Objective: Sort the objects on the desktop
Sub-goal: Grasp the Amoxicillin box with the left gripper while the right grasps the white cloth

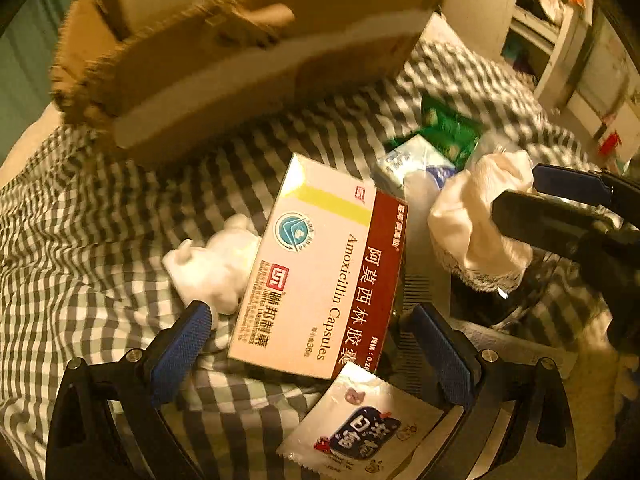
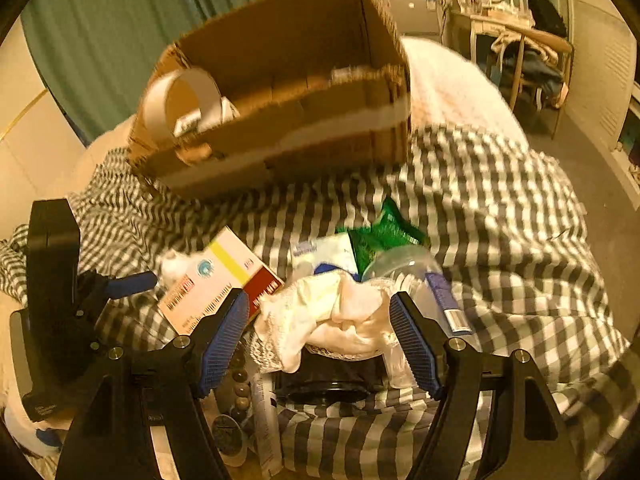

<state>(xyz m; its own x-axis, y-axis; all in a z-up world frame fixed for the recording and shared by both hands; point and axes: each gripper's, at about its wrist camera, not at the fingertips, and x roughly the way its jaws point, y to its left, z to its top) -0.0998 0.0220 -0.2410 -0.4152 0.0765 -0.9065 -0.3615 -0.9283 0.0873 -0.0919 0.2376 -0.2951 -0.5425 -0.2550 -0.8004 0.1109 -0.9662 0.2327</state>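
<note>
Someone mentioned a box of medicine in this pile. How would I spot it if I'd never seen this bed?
Find the open cardboard box on the checked cloth; the clutter lies in front of it. The medicine box is the flat carton there, beside a crumpled white tissue. Only it has a dark red band and "Amoxicillin Capsules" printed on it.

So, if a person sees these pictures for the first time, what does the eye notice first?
Probably the amoxicillin box, lying flat on the checked cloth between the open left gripper fingers. Next, the crumpled white cloth between the open right gripper fingers, and the cardboard box behind.
</note>
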